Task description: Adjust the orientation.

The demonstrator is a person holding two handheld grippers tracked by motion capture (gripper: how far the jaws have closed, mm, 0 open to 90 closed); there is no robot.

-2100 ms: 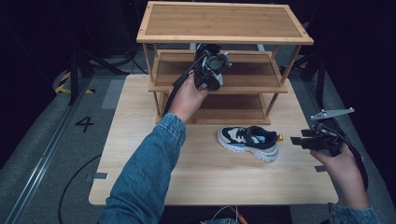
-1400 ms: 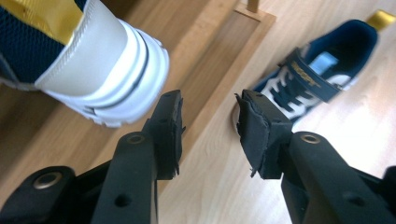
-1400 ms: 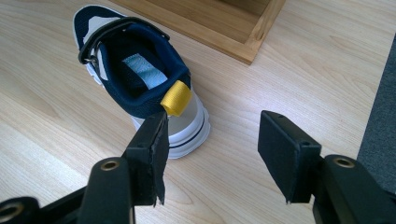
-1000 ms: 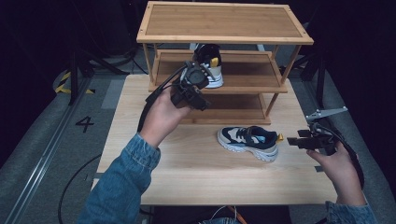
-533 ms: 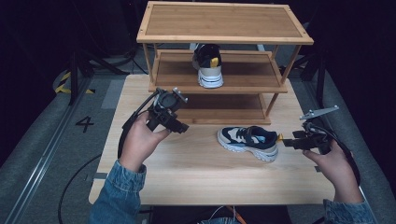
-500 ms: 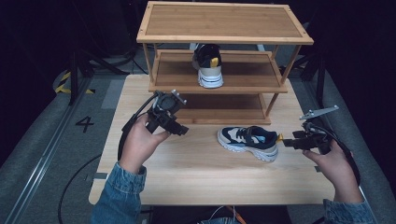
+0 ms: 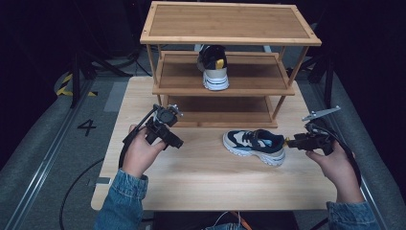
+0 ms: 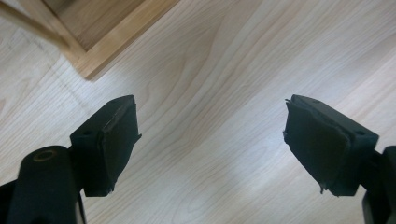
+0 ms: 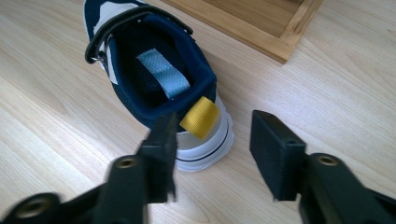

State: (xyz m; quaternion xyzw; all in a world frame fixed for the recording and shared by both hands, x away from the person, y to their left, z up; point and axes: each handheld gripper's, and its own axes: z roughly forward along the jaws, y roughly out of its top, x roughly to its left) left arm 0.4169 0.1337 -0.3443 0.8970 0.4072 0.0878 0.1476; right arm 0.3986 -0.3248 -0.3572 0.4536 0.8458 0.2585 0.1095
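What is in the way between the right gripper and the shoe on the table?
Nothing visible. The right gripper has its jaws open just behind the heel of the shoe on the table, with only bare wood between them.

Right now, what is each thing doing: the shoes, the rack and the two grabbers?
Shoe on the table: lying loose, upright on its sole.
Shoe on the rack: standing on the middle shelf.
Rack: upright, top shelf bare.
Left gripper: fingers wide open, holding nothing.
Right gripper: fingers open, at the table shoe's heel.
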